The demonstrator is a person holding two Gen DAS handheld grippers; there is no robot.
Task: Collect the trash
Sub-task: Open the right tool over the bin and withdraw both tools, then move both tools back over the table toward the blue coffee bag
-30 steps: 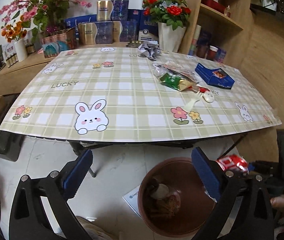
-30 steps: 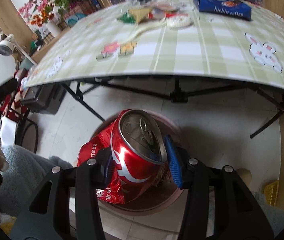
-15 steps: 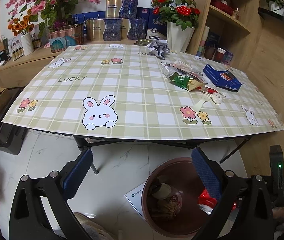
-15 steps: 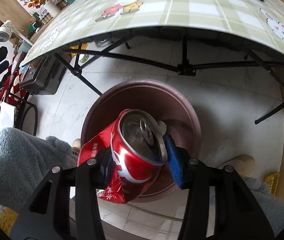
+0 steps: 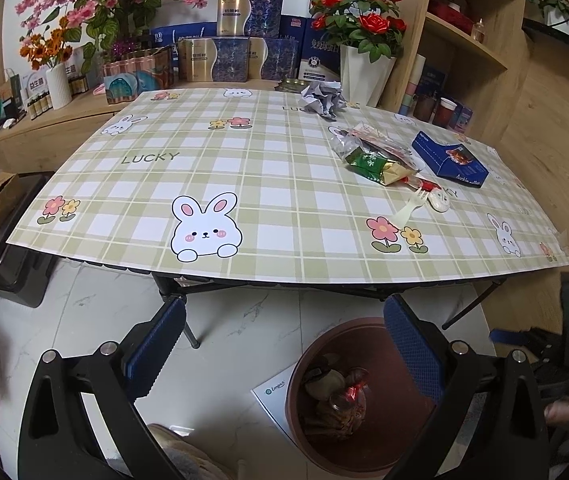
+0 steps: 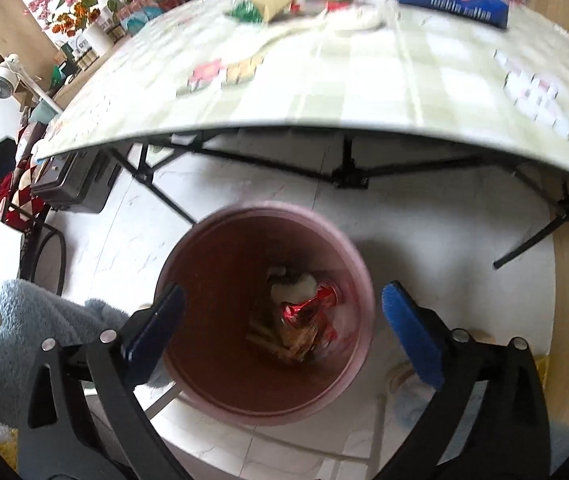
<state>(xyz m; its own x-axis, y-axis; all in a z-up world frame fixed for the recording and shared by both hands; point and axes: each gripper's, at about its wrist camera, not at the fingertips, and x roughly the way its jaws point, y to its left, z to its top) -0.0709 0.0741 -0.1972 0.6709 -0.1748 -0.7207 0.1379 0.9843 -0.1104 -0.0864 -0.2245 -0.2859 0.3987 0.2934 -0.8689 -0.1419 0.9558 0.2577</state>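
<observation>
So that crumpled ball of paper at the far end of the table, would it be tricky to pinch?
Probably not. The crumpled paper ball looks light and would likely squash between the pads. Its creased, uneven surface should grip well, though a nudge might send it skidding across the smooth tablecloth.

tablecloth (image 6: 324, 80) motion-blurred, bin (image 5: 296, 400) rim behind hand-held gripper finger

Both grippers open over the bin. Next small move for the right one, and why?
Probably lift the right gripper back toward the table. Its jaws are wide apart and empty, the red can lies in the bin, and the green snack wrapper, fork and crumpled paper remain on the tabletop.
</observation>
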